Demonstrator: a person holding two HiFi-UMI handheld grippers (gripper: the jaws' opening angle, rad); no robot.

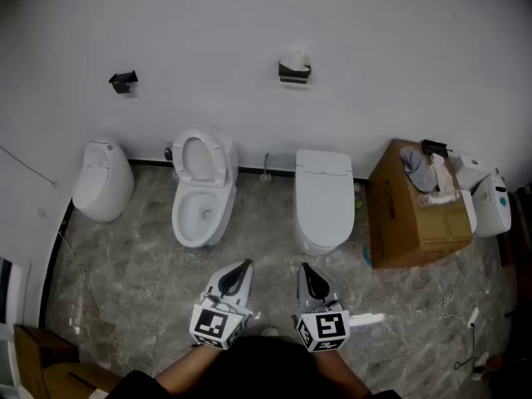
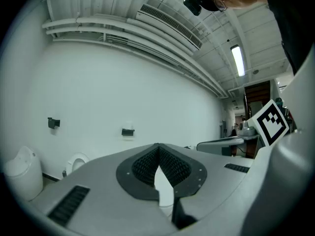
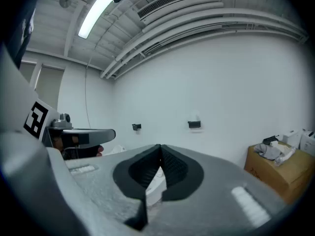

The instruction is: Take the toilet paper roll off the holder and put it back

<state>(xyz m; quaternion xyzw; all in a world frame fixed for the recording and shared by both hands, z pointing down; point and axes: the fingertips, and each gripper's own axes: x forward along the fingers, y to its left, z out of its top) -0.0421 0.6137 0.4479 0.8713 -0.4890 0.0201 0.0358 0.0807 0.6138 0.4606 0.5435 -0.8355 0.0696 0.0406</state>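
start posture: left gripper (image 1: 246, 265) and right gripper (image 1: 302, 268) are held level near the body, fingers pressed together on nothing. this is presumably a rest pose, since the toilet paper roll (image 1: 294, 59) sits on its wall holder (image 1: 294, 74), well apart from both.

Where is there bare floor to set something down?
Bare marble floor lies between the open-seat toilet and the closed-lid toilet, and in front of the rounded white fixture at left. It is crowded at right, with the cardboard box and a white appliance.
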